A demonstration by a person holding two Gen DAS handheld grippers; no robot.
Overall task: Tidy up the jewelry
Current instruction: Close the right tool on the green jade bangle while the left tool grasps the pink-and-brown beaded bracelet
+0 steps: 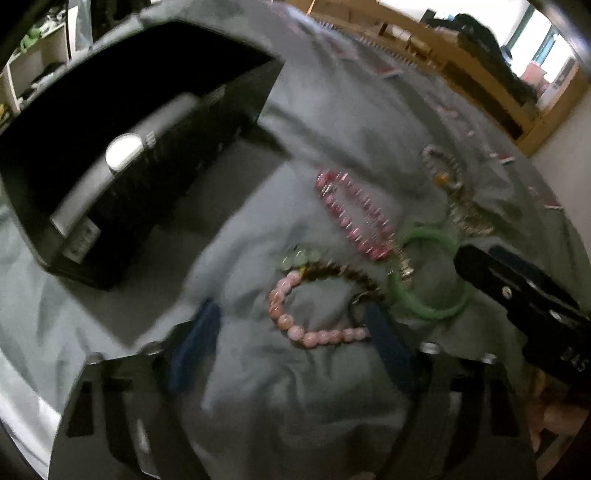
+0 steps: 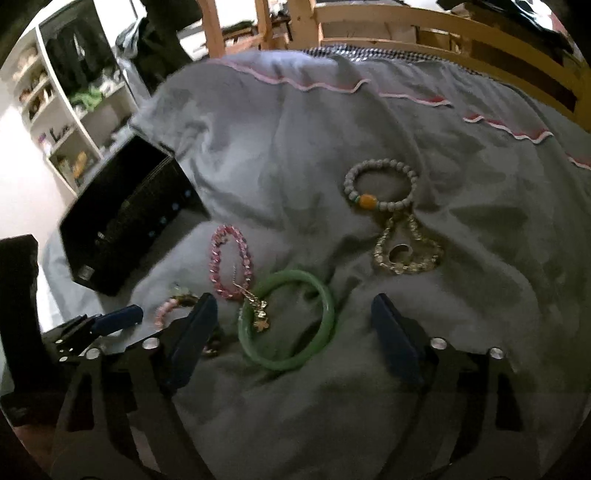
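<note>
Several bracelets lie on a grey bedspread. A green jade bangle lies between the fingers of my open, empty right gripper. A pink crystal bracelet lies to its left, and a grey bead bracelet with an orange bead and a gold chain bracelet lie beyond. In the left wrist view my open, empty left gripper hovers over a pink and brown bead bracelet, with the bangle and the crystal bracelet to the right. An open black jewelry box stands at left; it also shows in the right wrist view.
A wooden bed frame runs along the back. White shelves stand at far left. The right gripper's body shows at the right of the left wrist view, and the left gripper's finger at the lower left of the right wrist view.
</note>
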